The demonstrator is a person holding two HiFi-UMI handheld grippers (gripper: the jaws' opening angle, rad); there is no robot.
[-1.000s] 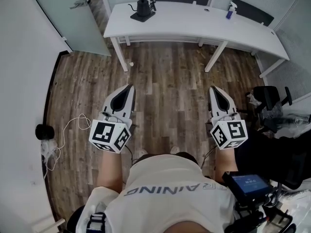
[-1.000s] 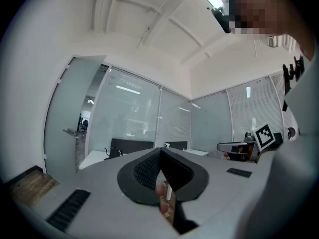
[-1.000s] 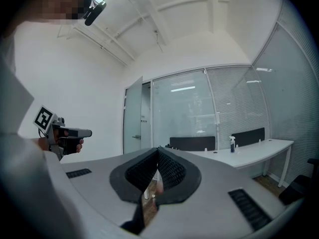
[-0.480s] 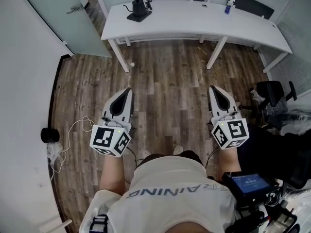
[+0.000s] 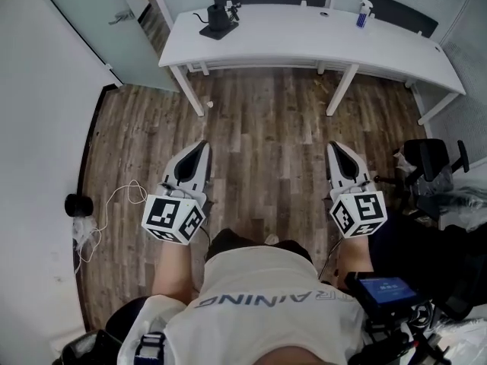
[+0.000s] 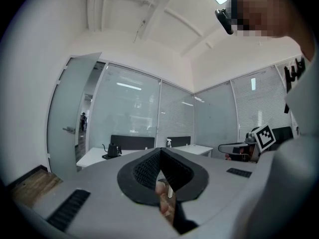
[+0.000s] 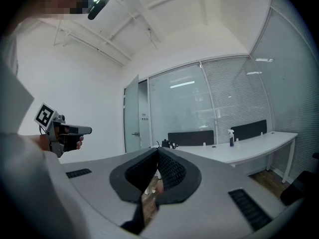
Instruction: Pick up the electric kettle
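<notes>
— Head view?
— Side by side above the wooden floor (image 5: 266,128): left gripper (image 5: 202,144) and right gripper (image 5: 332,146), well apart from the white desk (image 5: 304,40). At the desk's left end, the electric kettle (image 5: 219,17); toward the right end, a spray bottle (image 5: 362,14).
— Left gripper view?
— Jaws pressed together at the tips, nothing between. Far ahead on the desk, left of the jaws, the electric kettle (image 6: 112,149).
— Right gripper view?
— Jaws likewise together, empty. Just above the tips, far off, the electric kettle (image 7: 164,144).
</notes>
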